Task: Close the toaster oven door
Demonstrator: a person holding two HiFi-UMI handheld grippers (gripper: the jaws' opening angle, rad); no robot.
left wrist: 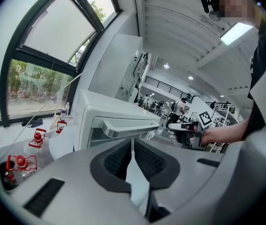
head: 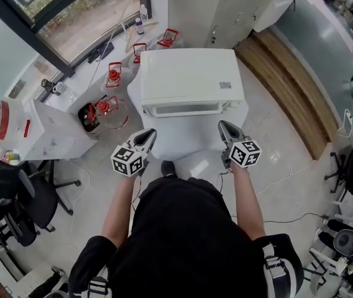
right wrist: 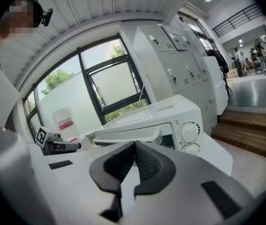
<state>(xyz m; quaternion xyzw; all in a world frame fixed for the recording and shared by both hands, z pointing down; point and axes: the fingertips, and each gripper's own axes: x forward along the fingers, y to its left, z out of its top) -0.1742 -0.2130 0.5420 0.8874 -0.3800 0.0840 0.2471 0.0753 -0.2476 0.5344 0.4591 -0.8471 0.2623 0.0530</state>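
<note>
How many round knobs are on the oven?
2 show on the oven's front: the upper knob, and the lower knob right under it, partly behind the right gripper. More may be hidden.

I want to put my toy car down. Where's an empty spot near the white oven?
The flat top of the toaster oven is bare. So is the table strip in front of it, between the left gripper and right gripper. Left of the oven it's crowded with red-capped bottles.

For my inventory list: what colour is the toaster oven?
The toaster oven is white; right gripper view shows it best.
</note>
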